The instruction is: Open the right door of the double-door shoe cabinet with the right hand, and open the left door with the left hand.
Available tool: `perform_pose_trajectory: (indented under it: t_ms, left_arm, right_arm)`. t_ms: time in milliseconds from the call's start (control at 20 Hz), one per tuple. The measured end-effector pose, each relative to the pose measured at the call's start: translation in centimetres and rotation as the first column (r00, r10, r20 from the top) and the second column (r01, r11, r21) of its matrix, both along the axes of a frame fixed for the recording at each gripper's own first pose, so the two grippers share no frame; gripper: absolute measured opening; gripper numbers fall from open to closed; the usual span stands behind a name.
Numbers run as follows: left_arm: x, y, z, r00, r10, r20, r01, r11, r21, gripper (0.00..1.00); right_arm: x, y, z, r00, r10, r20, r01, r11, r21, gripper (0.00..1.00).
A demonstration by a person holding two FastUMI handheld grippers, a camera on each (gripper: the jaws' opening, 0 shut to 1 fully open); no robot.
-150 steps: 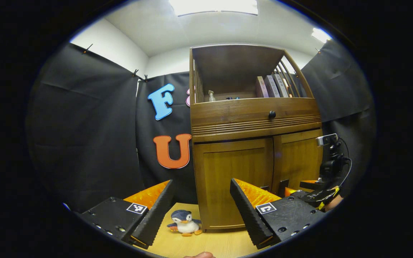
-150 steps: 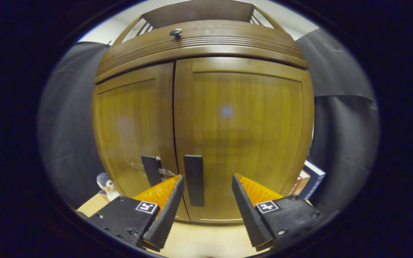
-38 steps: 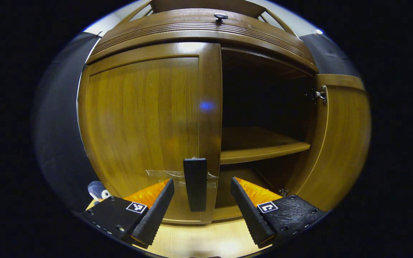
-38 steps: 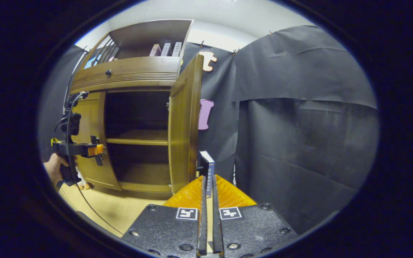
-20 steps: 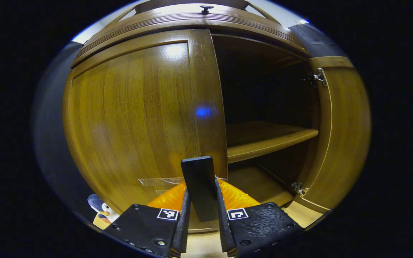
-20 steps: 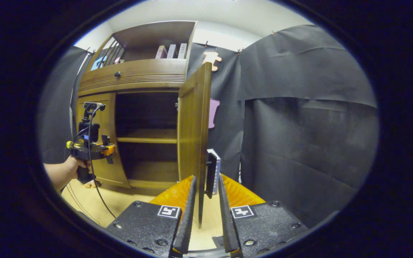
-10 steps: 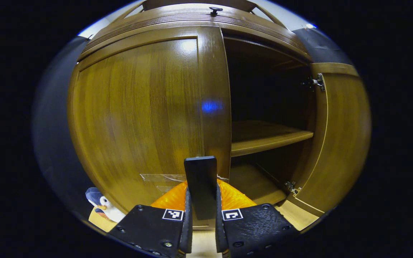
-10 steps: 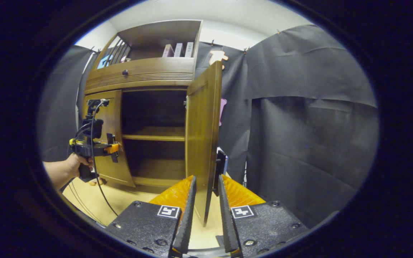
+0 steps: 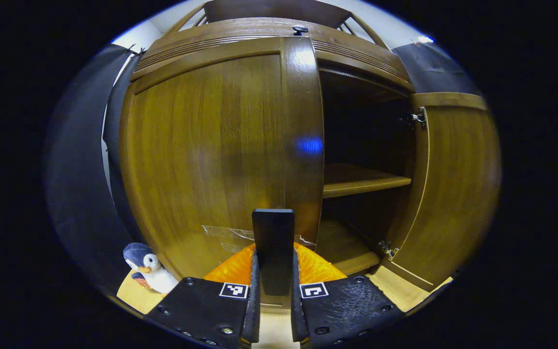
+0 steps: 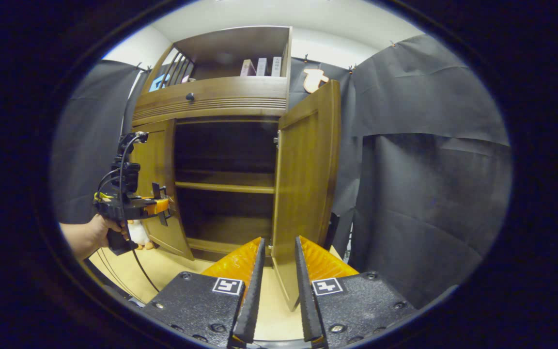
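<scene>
The wooden shoe cabinet stands against the black cloth. In the left gripper view, my left gripper is shut on the dark upright handle of the left door, which stands slightly ajar. The right door is swung wide open. In the right gripper view, my right gripper is open by a narrow gap just short of the right door. That door's handle sits on its far side. The left gripper and a hand show at the left door.
Inside, a bare shelf crosses the dark interior. A plush penguin sits on the wooden floor left of the cabinet. Books stand on the open top shelf. Black cloth walls close in on both sides.
The left door has begun to swing out with my left gripper on its handle. The right door has swung wider and its handle is out from between my right fingers.
</scene>
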State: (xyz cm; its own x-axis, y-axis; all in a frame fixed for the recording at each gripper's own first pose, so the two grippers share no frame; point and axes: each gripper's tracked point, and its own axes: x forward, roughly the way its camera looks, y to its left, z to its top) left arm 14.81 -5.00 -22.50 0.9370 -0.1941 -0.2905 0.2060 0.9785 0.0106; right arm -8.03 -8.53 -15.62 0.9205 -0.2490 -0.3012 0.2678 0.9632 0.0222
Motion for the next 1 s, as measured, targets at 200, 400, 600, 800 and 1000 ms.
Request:
perform_pose_trajectory:
  t_ms: [200,400,600,800,1000]
  left_arm:
    - [-1.9,1.1,0.1,1.000,0.009,-0.001,-0.009,1.000,-0.007,0.25]
    - [-3.8,2.4,0.4,1.000,0.018,-0.002,-0.018,1.000,-0.010,0.24]
    - [-5.5,3.7,0.6,1.000,0.026,0.006,-0.026,1.000,-0.005,0.24]
    - [-7.0,5.1,0.7,0.999,0.054,0.006,-0.054,0.999,-0.004,0.24]
    - [-8.4,6.7,0.8,0.997,0.082,0.007,-0.082,0.997,0.006,0.24]
  right_arm:
    - [1.0,1.1,-0.2,0.999,0.042,0.004,-0.042,0.999,0.004,0.43]
    - [1.8,2.1,-0.6,0.997,0.076,0.003,-0.076,0.997,0.027,0.43]
    - [3.0,3.3,-0.7,0.994,0.111,-0.001,-0.111,0.993,0.041,0.43]
    - [4.6,4.8,-0.5,0.987,0.160,0.004,-0.160,0.986,0.047,0.43]
    - [5.8,6.5,-0.8,0.978,0.208,-0.003,-0.208,0.977,0.049,0.43]
